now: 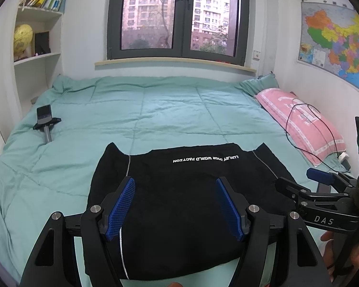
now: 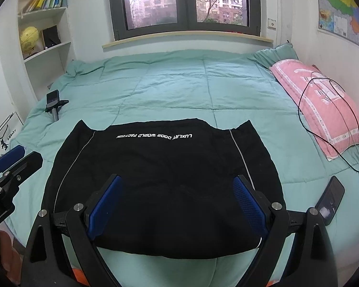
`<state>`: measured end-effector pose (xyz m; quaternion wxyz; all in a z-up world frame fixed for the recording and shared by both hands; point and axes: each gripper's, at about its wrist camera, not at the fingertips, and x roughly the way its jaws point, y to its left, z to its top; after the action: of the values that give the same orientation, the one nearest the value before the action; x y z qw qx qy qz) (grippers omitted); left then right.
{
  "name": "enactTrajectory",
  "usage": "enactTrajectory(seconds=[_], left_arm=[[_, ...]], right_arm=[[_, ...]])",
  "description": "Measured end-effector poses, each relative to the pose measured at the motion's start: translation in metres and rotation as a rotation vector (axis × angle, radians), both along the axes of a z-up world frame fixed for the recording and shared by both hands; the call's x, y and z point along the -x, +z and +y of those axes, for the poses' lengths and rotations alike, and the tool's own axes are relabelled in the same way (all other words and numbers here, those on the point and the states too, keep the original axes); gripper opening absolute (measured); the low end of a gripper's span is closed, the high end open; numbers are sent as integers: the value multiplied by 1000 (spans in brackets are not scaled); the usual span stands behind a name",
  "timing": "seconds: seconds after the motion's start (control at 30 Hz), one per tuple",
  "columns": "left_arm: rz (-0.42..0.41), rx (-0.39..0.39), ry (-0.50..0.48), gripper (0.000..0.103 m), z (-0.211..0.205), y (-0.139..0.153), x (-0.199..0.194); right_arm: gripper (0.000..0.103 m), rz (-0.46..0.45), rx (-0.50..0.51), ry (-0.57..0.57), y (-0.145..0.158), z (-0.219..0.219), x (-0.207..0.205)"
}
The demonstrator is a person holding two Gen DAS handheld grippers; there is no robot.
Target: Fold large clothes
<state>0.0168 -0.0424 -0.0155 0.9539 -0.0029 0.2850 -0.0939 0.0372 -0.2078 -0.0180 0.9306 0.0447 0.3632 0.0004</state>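
Observation:
A black garment [image 1: 179,186] with white lettering and thin white side stripes lies folded flat on the green quilt, near the bed's front edge; it also shows in the right wrist view [image 2: 165,167]. My left gripper [image 1: 174,186] is open and empty, held above the garment's near part. My right gripper [image 2: 177,186] is open and empty, also above the garment's near part. The right gripper shows at the right of the left wrist view [image 1: 296,179], and the left gripper at the left edge of the right wrist view [image 2: 16,160].
A green quilt [image 1: 155,110] covers the bed. A pink pillow [image 2: 323,100] with a black cable and charger lies at the right. A phone [image 2: 329,199] lies near the garment's right side. A small stand [image 1: 45,122] lies at the left. Shelves and a window stand behind.

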Motion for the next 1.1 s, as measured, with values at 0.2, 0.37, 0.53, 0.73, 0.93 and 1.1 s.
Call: enactTrajectory(seconds=[0.2, 0.37, 0.53, 0.73, 0.93, 1.1], left_arm=[[7, -2, 2, 71, -1, -3, 1], [11, -5, 3, 71, -2, -5, 1], [11, -5, 5, 71, -2, -6, 1], [14, -8, 7, 71, -1, -7, 1], [16, -14, 6, 71, -3, -9, -1], [19, -17, 9, 71, -3, -10, -1]], right_arm=[[94, 6, -4, 0, -2, -1, -1], [94, 16, -10, -5, -5, -2, -1], [94, 21, -13, -9, -7, -1, -1], [94, 27, -13, -6, -9, 0, -3], [94, 33, -16, -7, -11, -1, -4], [94, 39, -14, -3, -13, 0, -6]])
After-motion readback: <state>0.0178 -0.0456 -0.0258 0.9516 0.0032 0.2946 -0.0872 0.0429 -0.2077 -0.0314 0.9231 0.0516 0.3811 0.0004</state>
